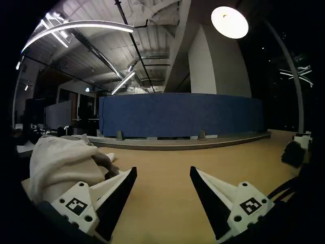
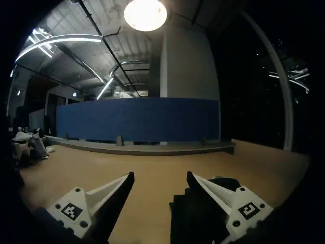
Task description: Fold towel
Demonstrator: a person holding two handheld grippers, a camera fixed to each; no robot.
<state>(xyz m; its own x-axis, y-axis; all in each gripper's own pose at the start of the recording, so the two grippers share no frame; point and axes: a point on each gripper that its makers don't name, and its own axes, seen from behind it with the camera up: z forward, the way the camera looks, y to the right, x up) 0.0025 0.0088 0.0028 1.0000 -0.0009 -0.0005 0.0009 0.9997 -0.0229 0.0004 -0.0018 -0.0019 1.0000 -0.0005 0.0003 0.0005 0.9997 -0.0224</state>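
A crumpled black cloth [image 2: 191, 211], apparently the towel, lies on the wooden table [image 2: 154, 162] low in the right gripper view. It sits under and beside the right-hand finger of my right gripper [image 2: 159, 173], which is open with bare wood between its fingertips. In the left gripper view a dark heap [image 1: 293, 153] rests at the far right of the table, too dim to identify. My left gripper [image 1: 162, 168] is open just above the bare tabletop [image 1: 170, 183], holding nothing.
A cream fabric bundle [image 1: 61, 166] lies close beside the left gripper's left-hand finger, with a dark shape at its edge. A blue partition [image 1: 178, 114] runs along the table's far side. Small grey and white objects [image 2: 34, 148] sit at the far left.
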